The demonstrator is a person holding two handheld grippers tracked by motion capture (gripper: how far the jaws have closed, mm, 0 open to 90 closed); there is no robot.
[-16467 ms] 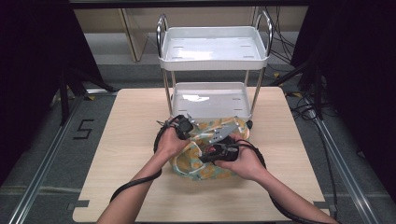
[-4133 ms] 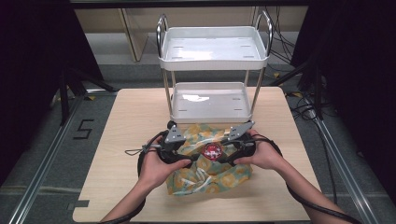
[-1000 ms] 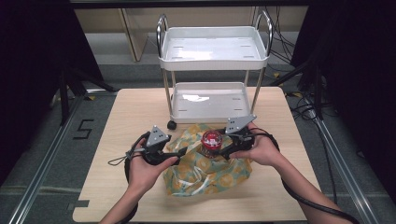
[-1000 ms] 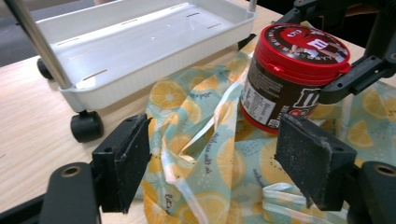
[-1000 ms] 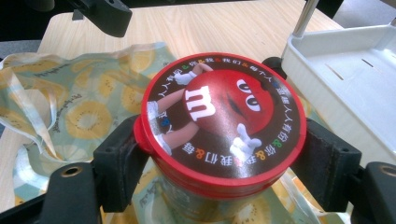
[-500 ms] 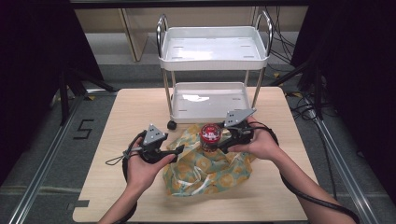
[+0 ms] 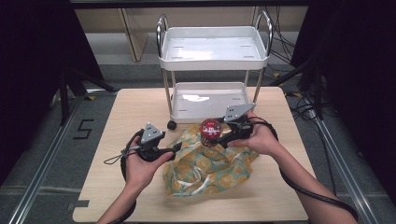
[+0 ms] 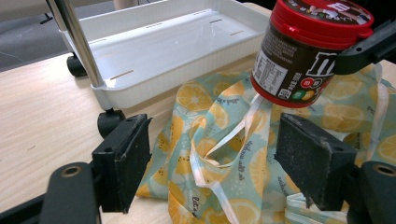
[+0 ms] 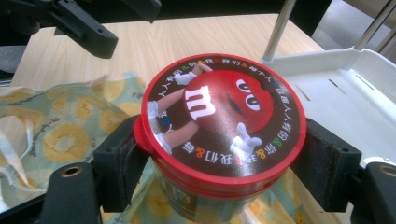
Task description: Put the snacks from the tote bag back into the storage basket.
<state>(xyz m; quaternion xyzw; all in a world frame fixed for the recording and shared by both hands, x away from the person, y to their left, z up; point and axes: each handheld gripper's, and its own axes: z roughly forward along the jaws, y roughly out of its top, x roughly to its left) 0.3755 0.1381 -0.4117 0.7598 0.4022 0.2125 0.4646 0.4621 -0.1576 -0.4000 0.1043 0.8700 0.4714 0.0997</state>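
Observation:
A brown candy jar with a red lid (image 7: 210, 128) hangs above a lemon-print cloth bag (image 7: 210, 165) that lies crumpled on the wooden table. My right gripper (image 7: 214, 134) is shut on the jar just below the lid (image 9: 224, 116), a jaw on each side. In the left gripper view the jar (image 8: 303, 51) floats at the upper right, over the bag's open mouth (image 8: 224, 149). My left gripper (image 7: 177, 148) is at the bag's left edge; its jaws (image 8: 212, 137) stand wide open, with the cloth beyond them unpinched.
A white two-tier cart (image 7: 212, 51) stands at the table's far edge, its lower tray (image 7: 208, 100) just behind the jar and its black caster (image 8: 108, 123) near the bag. Bare tabletop (image 7: 116, 112) lies to the left and front.
The right gripper has lifted the jar out of the bag and carried it up toward the cart. The left gripper has drawn back to the bag's left edge, jaws open.

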